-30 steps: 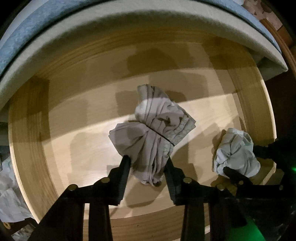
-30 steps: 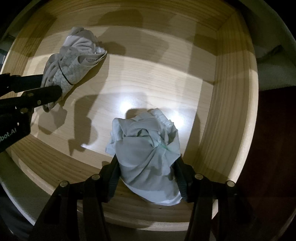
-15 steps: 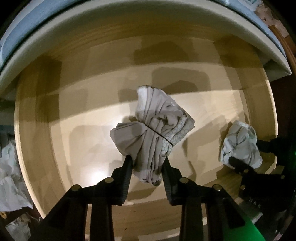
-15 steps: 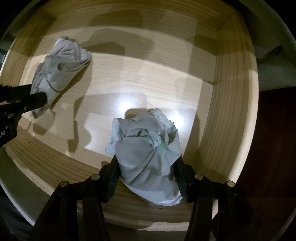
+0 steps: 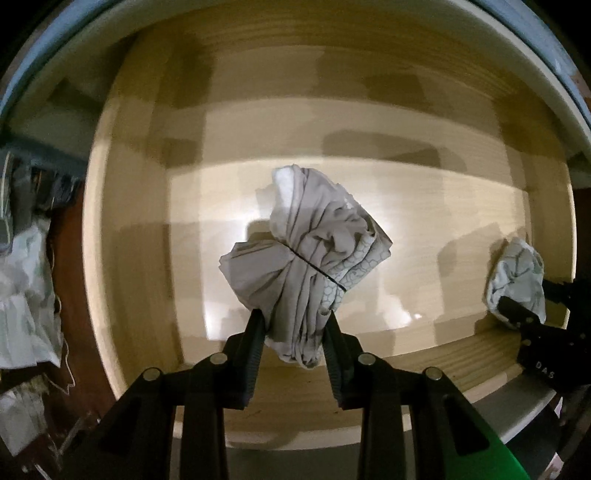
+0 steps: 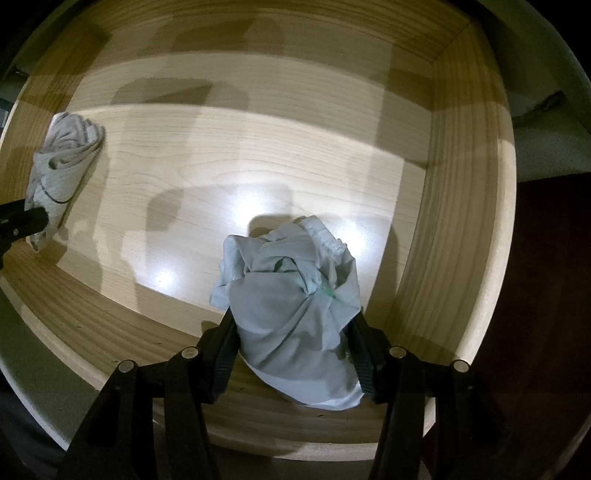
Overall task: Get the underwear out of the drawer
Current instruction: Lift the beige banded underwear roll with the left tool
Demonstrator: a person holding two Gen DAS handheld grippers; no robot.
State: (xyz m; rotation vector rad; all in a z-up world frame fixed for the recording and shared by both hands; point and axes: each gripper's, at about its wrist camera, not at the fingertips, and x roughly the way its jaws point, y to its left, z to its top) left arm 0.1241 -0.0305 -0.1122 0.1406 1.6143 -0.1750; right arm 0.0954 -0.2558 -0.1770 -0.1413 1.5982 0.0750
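A shallow light-wood drawer [image 5: 443, 354] lies below both grippers. My left gripper [image 5: 293, 317] is shut on a grey underwear bundle [image 5: 314, 251] tied with a thin black band; its pads press on the lower end. The same bundle [image 6: 62, 162] shows at the far left of the right wrist view, with a left finger [image 6: 22, 221] on it. My right gripper [image 6: 291, 321] is shut on a pale blue-grey underwear bundle [image 6: 291, 295] near the drawer's front wall. That bundle [image 5: 517, 273] also appears at the right edge of the left wrist view.
The drawer's side wall [image 6: 461, 221] rises close to the right of my right gripper. Crumpled pale cloth [image 5: 26, 288] lies outside the drawer on the left. Dark reddish floor [image 6: 546, 295] shows beyond the right wall. A pale padded edge [image 5: 295, 14] overhangs the drawer's back.
My left gripper has tightened on the grey bundle and carried it leftward across the drawer, away from the right gripper. The right gripper and its bundle have not moved.
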